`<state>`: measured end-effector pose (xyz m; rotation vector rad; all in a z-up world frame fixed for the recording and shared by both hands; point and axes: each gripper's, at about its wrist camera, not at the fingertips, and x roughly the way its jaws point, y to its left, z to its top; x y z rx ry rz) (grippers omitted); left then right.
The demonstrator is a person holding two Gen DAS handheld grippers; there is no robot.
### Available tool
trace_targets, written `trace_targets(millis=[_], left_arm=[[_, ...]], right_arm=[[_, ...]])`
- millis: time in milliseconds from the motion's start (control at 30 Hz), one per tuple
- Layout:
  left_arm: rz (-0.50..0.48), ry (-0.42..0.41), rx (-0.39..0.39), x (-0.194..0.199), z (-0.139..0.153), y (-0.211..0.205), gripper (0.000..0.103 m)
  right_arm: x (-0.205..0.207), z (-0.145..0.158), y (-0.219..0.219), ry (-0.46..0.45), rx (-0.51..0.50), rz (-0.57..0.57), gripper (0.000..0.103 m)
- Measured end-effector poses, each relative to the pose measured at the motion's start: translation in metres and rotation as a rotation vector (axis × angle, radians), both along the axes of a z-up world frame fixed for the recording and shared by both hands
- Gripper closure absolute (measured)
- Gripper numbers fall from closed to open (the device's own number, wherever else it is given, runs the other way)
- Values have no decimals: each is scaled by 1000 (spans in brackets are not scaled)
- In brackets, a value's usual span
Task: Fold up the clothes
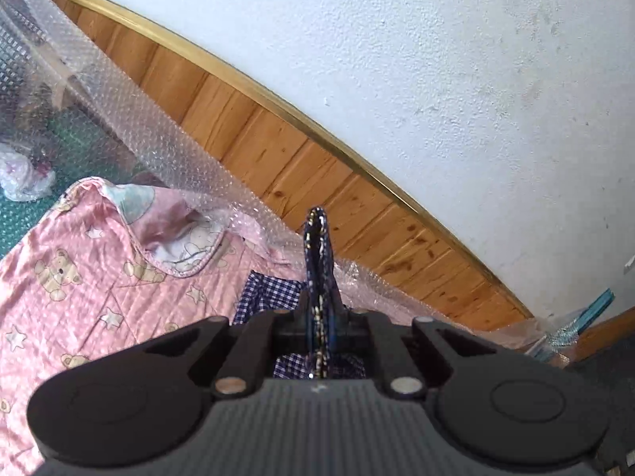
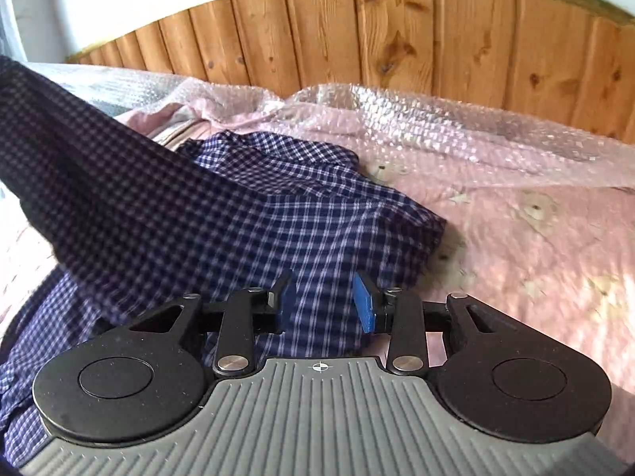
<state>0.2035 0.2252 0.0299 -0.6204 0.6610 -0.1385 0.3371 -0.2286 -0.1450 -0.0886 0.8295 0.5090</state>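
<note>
A navy and white checked shirt lies crumpled on a pink teddy-bear quilt. One part of it rises taut to the upper left of the right wrist view. My left gripper is shut on a fold of the shirt that sticks up between its fingers. More checked cloth hangs just beyond and below it. My right gripper stands open just above the shirt's body, blue pads apart, with nothing between them.
Bubble wrap is bunched along the wooden headboard with its brass rail, under a white wall. The pink quilt spreads to the left, with green bedding beyond it. Bare quilt lies to the right of the shirt.
</note>
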Motion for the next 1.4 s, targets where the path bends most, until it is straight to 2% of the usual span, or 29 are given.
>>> trace_targets(millis=[67,100,200,300,367,467,567,633,733,833,867,967,1067,1233,1300,1333,1367,1400], left_arm=[[10,3,17,-7,1,0,96],[12,8,30,-9,0,-2,96],[13,25,47,-10,-3,-8,96],[11,42,44,-6,-8,-11,96],[6,54,45,0,-12,-13,96],[-5,60,38,13,-16,-15,96],[-14,29,-2,29,-11,-17,96],[-30,-5,-22,40,-3,-22,96],[-45,-48,-34,56,8,-31,96],[-22,-57,-45,67,10,-34,96],[-24,-53,-54,69,10,-35,96],[-63,-33,-40,70,7,-43,96],[-107,-12,-22,61,1,-54,96],[-137,-27,-16,56,10,-65,96],[-145,-43,-15,56,18,-68,96],[-149,-51,-14,56,22,-70,96],[-153,-59,-14,55,25,-71,96],[-157,-67,-13,55,29,-73,96]], right_arm=[[26,-28,15,28,-69,12,75],[33,-34,19,29,-84,13,74],[40,-34,25,20,-89,3,74],[14,-7,0,-15,-24,-34,72],[-30,10,-14,-9,65,-56,72],[-112,15,-21,35,117,-49,71],[-201,14,-15,80,120,-55,71],[-254,16,-6,106,118,-50,67],[-316,-3,14,174,107,-46,67],[-346,-29,39,211,103,-64,65],[-353,-30,47,194,102,-63,57],[-361,-21,59,131,82,-96,63],[-361,-4,59,18,-20,-160,61],[-329,-27,67,1,-156,-180,64],[-316,-32,67,14,-164,-190,74],[-309,-34,67,20,-168,-196,84],[-305,-33,67,22,-167,-205,102],[-301,-31,67,22,-163,-217,103]])
